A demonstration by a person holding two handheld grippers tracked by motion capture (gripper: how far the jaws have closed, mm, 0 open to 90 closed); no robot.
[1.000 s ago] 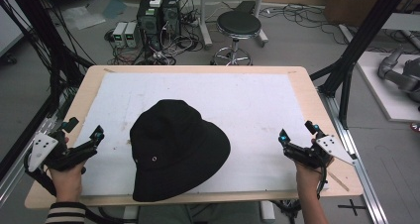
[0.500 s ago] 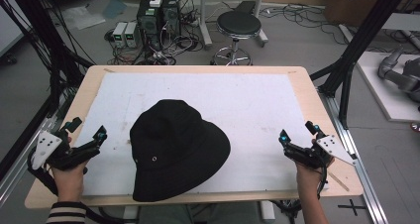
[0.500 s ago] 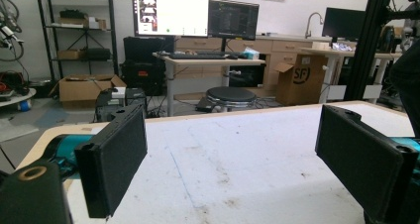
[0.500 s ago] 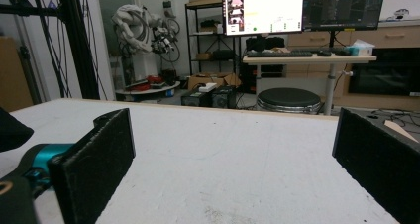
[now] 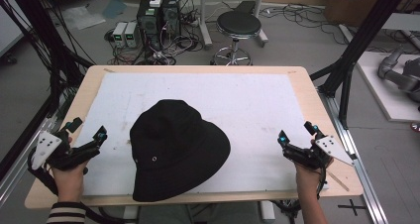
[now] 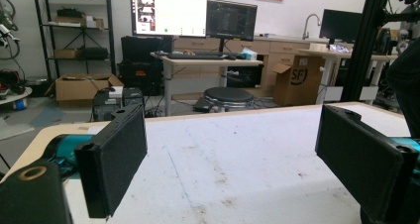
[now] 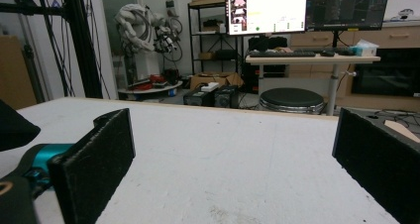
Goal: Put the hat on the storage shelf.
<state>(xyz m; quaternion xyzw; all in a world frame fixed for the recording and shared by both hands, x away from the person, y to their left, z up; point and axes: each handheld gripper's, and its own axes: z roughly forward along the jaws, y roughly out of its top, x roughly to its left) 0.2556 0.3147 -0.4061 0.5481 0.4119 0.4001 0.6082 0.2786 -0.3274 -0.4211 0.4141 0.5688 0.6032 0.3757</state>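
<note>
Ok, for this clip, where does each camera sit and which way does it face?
High view: above the person's side, looking down at the black hat, both hands and tools.
Left gripper view: rides the left tool, low over the white mat, facing the stool; own jaws apart.
Right gripper view: rides the right tool, likewise, jaws apart.
All share the stool.

Hat lies on table, between both grippers.

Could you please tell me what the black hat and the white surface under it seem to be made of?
The black bucket hat looks like matte woven cloth, perhaps cotton: soft floppy brim, a small metal eyelet. The white mat looks like felt or foam sheet, dull and scuffed with brownish stains; it lies on a pale wooden table, likely plywood.
</note>
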